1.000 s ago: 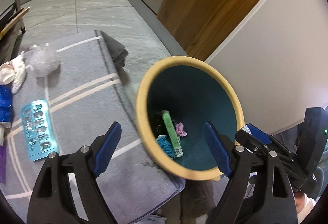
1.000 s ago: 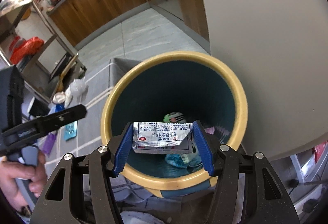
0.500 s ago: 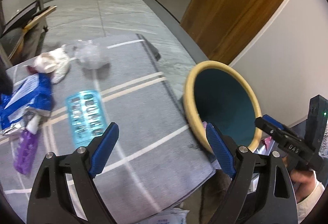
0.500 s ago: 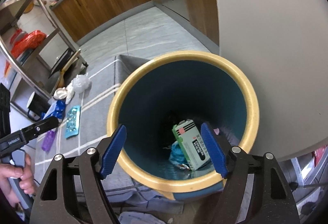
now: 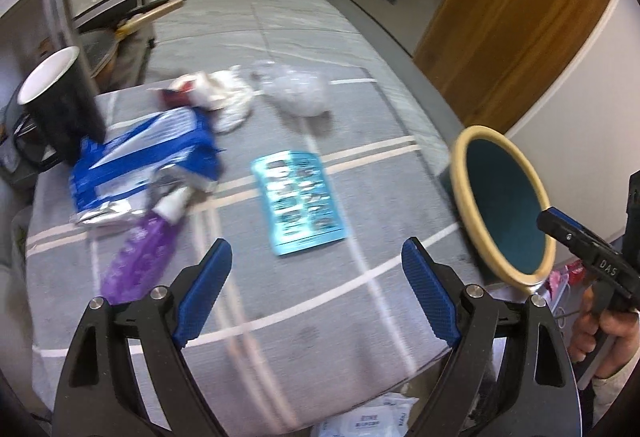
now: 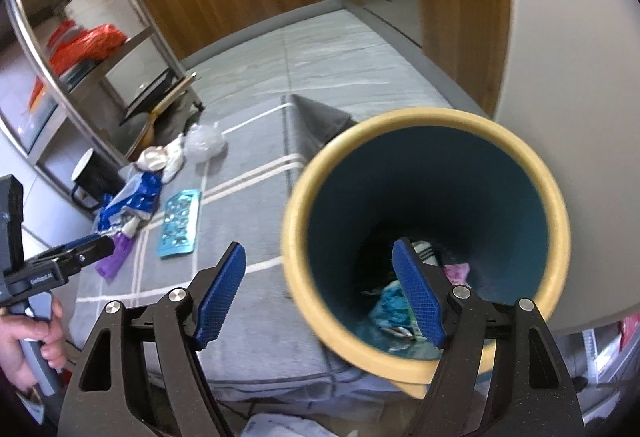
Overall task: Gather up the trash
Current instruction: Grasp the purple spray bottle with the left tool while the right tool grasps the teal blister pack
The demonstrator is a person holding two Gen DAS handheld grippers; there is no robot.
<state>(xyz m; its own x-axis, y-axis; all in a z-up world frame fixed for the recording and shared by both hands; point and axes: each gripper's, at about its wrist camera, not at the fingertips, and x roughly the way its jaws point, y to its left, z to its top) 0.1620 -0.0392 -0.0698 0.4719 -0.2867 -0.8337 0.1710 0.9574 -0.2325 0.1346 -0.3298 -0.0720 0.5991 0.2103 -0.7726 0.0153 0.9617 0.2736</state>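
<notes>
left gripper [image 5: 316, 293] held spread and empty above grey mat [image 5: 360, 317], lined up toward teal blister sheet [image 5: 298, 203]. right gripper [image 6: 320, 295] also spread, nothing pinched, beside bin [image 6: 424, 361]. trash seen inside bin; blue wrapper [image 5: 144, 165], purple packet [image 5: 138, 261], clear bag [image 5: 298, 93] left on mat. risk judged: flat sheet could be skated off by fingertips, mat bunched instead.

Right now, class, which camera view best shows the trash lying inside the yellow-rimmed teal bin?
The right wrist view: it looks down into the yellow-rimmed teal bin, showing crumpled trash at the bottom. The left wrist view sees that bin obliquely, showing only its rim and inner wall.
</notes>
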